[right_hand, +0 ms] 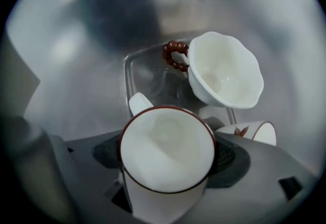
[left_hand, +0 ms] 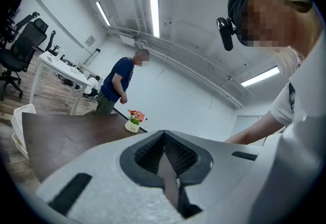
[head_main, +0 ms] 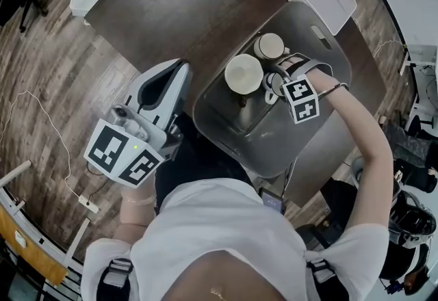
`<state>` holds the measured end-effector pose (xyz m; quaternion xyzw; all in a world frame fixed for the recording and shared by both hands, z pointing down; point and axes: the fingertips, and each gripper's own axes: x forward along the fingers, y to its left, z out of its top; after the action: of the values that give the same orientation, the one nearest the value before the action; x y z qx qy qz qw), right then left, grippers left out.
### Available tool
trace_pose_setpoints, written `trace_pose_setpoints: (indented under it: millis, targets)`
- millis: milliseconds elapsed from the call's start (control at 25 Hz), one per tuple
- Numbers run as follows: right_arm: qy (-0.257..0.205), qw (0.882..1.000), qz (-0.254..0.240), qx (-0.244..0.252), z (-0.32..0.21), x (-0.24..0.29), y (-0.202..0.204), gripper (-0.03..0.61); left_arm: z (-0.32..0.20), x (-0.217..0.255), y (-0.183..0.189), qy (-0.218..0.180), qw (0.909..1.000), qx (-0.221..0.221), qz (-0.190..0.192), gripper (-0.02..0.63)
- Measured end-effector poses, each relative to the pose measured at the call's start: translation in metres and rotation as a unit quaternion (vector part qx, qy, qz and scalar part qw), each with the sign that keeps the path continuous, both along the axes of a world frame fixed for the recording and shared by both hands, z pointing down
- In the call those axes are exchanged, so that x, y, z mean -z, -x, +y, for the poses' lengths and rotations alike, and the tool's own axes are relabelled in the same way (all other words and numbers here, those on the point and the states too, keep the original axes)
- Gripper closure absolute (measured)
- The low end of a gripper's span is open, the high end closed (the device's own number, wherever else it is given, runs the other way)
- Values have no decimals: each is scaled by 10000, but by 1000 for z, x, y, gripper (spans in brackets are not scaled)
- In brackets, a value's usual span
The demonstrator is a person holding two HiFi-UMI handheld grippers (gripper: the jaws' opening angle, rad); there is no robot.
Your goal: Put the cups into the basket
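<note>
Plainly, at eight o'clock in the head view our left gripper hangs level beside the dark table, its jaws pressed together on nothing; we judge it is parked out of the way. Moving right, toward one o'clock, the grey basket already contains a scalloped cup and a leaf-marked cup. Our right gripper points down into it, pinching a red-rimmed mug by its sides, probably to set it at seven o'clock of the scalloped cup without knocking it.
</note>
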<state>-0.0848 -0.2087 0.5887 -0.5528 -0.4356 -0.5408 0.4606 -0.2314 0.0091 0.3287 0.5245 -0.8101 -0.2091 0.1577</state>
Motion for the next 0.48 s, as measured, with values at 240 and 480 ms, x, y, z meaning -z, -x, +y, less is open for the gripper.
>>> trace_pose_setpoints:
  millis: [240, 480]
  targets:
    - [-45, 9999, -77, 92, 0, -7, -2, 146, 1, 1, 2, 5, 10000, 12, -11, 604]
    - [-115, 9999, 62, 77, 1, -3, -5, 146, 0, -1, -2, 16, 10000, -41, 17, 604]
